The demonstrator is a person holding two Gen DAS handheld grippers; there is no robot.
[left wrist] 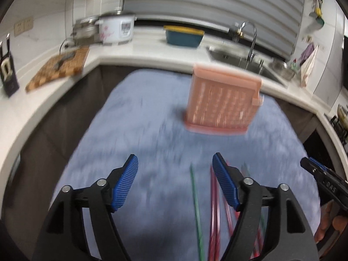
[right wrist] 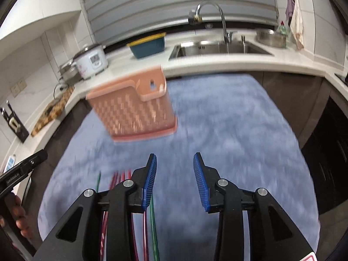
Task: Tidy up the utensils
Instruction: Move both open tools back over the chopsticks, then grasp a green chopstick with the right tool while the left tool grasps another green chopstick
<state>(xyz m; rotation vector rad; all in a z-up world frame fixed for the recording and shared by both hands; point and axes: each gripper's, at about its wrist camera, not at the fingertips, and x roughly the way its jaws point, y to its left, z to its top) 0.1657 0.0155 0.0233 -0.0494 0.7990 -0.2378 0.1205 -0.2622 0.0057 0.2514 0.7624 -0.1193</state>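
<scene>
A pink holder (left wrist: 224, 103) stands upright on the blue table (left wrist: 141, 130). Red and green chopsticks (right wrist: 152, 224) lie nearer, long axes pointing toward it. Both grippers' jaws gape, empty: left gripper (left wrist: 175, 182), right gripper (right wrist: 175, 180).

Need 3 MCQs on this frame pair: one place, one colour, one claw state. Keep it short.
1. Where does the pink utensil holder stand?
A. in the sink
B. on the blue cloth
C. on the cutting board

2. What colours are the chopsticks on the blue cloth?
A. red and green
B. all black
C. yellow and white

3. What state are the left claw and right claw in?
A. both shut on chopsticks
B. both open, empty
C. one holds the holder

Key: 1 B, its base sits on the cloth; 2 A, red sticks beside green ones; 3 B, gaps show between the pads.
</scene>
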